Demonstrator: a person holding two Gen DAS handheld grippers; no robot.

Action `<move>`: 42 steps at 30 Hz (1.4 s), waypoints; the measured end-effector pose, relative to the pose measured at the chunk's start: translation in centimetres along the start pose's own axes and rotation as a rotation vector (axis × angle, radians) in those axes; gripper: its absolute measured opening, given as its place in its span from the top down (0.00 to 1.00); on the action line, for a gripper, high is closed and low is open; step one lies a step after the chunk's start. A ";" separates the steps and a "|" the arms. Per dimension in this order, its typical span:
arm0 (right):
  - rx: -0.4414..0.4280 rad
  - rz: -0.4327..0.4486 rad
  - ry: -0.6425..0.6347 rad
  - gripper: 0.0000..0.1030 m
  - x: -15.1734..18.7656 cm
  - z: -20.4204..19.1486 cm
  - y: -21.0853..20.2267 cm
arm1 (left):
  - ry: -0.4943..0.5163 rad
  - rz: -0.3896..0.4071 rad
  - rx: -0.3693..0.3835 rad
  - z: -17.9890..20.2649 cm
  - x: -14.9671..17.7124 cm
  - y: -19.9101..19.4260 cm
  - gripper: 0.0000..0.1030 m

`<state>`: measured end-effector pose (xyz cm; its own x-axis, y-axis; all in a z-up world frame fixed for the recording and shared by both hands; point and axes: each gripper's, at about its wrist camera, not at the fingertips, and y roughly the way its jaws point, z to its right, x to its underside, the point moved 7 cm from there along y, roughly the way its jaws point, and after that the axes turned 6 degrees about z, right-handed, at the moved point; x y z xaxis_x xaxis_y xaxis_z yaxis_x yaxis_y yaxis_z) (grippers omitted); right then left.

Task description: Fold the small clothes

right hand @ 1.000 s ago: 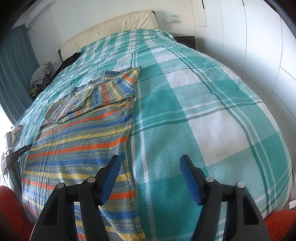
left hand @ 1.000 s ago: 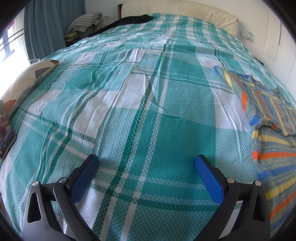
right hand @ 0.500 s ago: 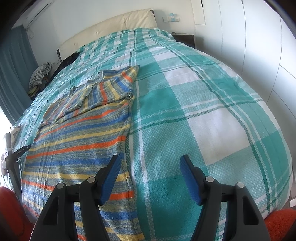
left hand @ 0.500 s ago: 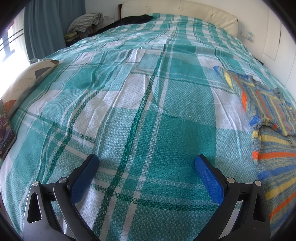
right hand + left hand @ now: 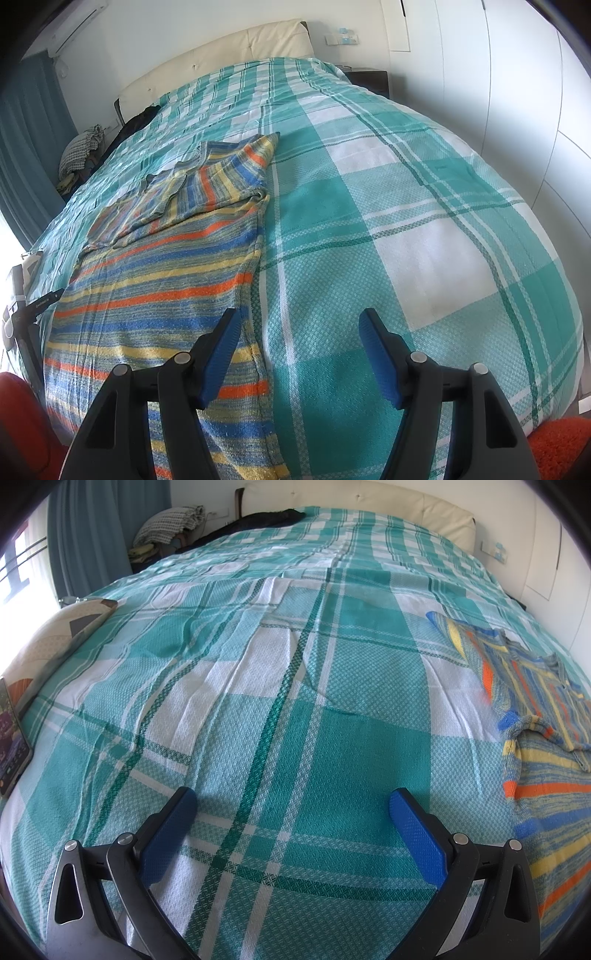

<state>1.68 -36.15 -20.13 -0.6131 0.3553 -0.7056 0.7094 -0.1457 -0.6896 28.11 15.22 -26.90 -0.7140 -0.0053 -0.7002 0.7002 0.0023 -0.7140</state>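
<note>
A striped knit garment (image 5: pixel 155 273) in blue, orange and yellow lies spread flat on the teal plaid bedspread (image 5: pixel 406 206), its sleeve folded across the chest. In the left wrist view the striped garment (image 5: pixel 535 738) runs along the right edge. My left gripper (image 5: pixel 291 805) hovers open over bare bedspread (image 5: pixel 258 664), left of the garment, with nothing between its blue pads. My right gripper (image 5: pixel 299 325) is open above the garment's right edge, its left finger (image 5: pixel 221 347) over the stripes and its right finger (image 5: pixel 376 347) over the bedspread. Neither touches the cloth.
A cream headboard (image 5: pixel 236 55) ends the bed at the far side. A patterned pillow (image 5: pixel 48 646) and a phone (image 5: pixel 11 746) lie at the bed's left edge. Dark clothing (image 5: pixel 258 520) sits near the headboard, a white wardrobe wall (image 5: pixel 517 92) stands to the right, and an orange rug (image 5: pixel 554 443) lies below.
The right wrist view has shifted slightly, so the garment sits a little lower and further left in it. The left gripper and the cloth are unchanged.
</note>
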 end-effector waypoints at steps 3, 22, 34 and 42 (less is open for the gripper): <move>0.002 0.001 0.007 0.36 0.0 0.1 -0.1 | 0.000 0.000 0.000 0.0 0.0 0.0 0.00; 0.003 -0.004 0.003 0.36 0.1 0.1 0.1 | 0.000 0.000 0.000 0.0 0.0 0.0 0.00; 0.006 0.006 0.014 0.36 -0.2 0.5 -0.1 | 0.000 0.000 0.000 0.0 0.0 0.0 0.00; 0.008 0.004 0.017 0.36 -0.1 0.5 -0.2 | 0.000 0.000 0.000 0.0 0.0 0.0 0.00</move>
<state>1.40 -36.65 -19.99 -0.6039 0.3705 -0.7057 0.7090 -0.1549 -0.6880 28.11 15.25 -26.91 -0.7142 -0.0056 -0.6999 0.6999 0.0024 -0.7142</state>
